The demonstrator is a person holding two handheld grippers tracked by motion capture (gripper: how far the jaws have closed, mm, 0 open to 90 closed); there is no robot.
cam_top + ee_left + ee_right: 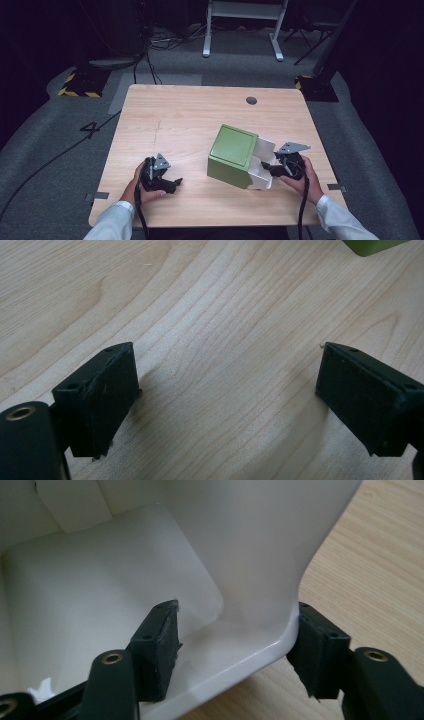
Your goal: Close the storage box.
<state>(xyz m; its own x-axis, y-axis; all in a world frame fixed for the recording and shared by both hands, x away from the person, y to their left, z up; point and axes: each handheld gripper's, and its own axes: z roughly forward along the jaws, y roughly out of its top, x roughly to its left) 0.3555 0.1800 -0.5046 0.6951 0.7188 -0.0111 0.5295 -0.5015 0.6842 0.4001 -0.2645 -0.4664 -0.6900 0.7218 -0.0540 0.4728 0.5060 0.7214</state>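
So right now you're working the green box (233,154), which is lying on its side on the table (170,115), a bit right of center and toward your edge. Its open end is facing your right hand, and the white flaps (263,165) are sticking out that way. Your right gripper (276,169) is straddling 1 of those flaps: in the right gripper view you're looking at 1 jaw sitting inside against the white inner surface (115,595) and the other just outside the flap's curved corner, so it's roughly half open with the flap between the jaws. I can't tell if it's actually pinching yet, looks more like it's closing in than clamped. Your left gripper (170,184) is idling near the front left of the table, jaws spread wide with nothing but bare wood between them, well apart from the box, whose green corner (372,246) is just peeking into the top of the left gripper view. Progress-wise I'd say you're early on: the box is open, the flaps are loose, and nothing's folded shut or tucked in yet, so pretty much all the flap work is still ahead of you. The box's long axis is running roughly left-right across the table, tilted a little so the closed green end is pointing left and slightly away, mouth pointing right toward you.
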